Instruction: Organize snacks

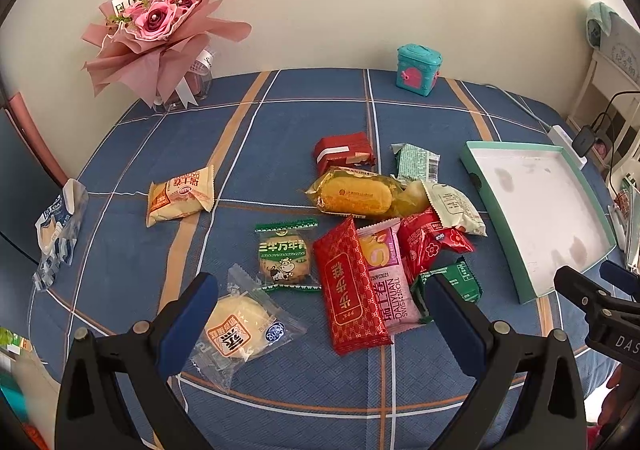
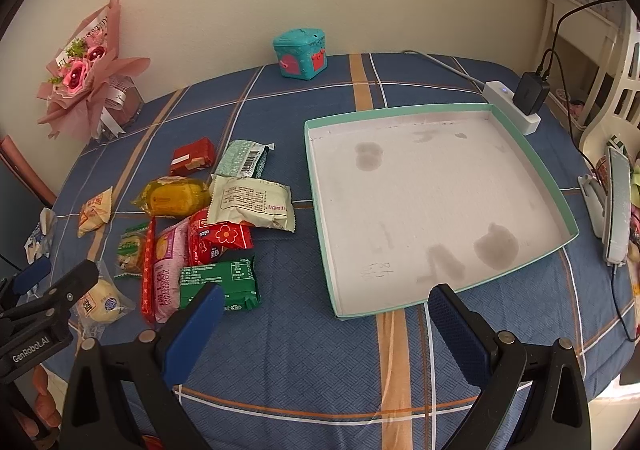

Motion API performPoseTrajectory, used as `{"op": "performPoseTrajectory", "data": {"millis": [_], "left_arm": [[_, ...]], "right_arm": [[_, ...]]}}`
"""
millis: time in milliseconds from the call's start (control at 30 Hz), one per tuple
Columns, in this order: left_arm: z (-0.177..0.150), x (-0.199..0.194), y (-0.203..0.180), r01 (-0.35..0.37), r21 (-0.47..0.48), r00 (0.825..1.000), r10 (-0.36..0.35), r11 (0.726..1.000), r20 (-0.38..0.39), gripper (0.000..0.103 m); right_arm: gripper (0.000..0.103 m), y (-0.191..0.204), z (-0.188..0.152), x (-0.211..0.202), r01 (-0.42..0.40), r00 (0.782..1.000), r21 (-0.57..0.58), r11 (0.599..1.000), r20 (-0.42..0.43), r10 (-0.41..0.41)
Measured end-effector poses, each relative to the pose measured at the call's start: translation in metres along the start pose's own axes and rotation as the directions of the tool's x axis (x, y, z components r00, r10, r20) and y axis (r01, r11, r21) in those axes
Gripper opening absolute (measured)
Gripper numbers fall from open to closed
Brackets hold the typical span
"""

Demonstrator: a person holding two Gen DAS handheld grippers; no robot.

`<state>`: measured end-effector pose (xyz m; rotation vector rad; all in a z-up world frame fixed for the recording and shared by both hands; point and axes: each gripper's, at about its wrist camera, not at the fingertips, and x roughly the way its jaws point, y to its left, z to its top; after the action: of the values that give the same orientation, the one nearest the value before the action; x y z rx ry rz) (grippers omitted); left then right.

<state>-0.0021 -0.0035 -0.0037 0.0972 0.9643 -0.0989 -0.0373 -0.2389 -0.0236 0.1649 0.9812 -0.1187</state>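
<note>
Several wrapped snacks lie in a loose pile on the blue plaid tablecloth: a long red packet (image 1: 352,286), a pink Swiss-roll packet (image 1: 386,278), a yellow cake (image 1: 356,194), a green biscuit packet (image 1: 285,256) and a clear-wrapped bun (image 1: 240,324). A shallow teal-rimmed tray (image 2: 532,158) with a white, stained floor sits right of the pile with nothing in it. My left gripper (image 1: 320,302) hangs open above the near side of the pile. My right gripper (image 2: 324,310) is open over the cloth, between a green packet (image 2: 218,284) and the tray's near edge.
A pink bouquet (image 1: 156,26) and a teal toy box (image 1: 418,66) stand at the back by the wall. A white power strip with a black charger (image 2: 516,102) lies behind the tray. One cream packet (image 1: 180,196) and a clear wrapper (image 1: 58,230) lie apart at the left.
</note>
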Motion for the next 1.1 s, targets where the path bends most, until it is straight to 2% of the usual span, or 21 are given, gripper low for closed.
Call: {"op": "performPoseTrajectory", "data": {"millis": [1100], "left_arm": [[-0.0008, 0.0008, 0.0023, 0.0, -0.003, 1.0, 0.0, 1.0, -0.002, 0.103]], "right_arm": [[0.103, 0.0015, -0.0011, -0.0006, -0.001, 1.0, -0.001, 1.0, 0.003, 0.001]]}}
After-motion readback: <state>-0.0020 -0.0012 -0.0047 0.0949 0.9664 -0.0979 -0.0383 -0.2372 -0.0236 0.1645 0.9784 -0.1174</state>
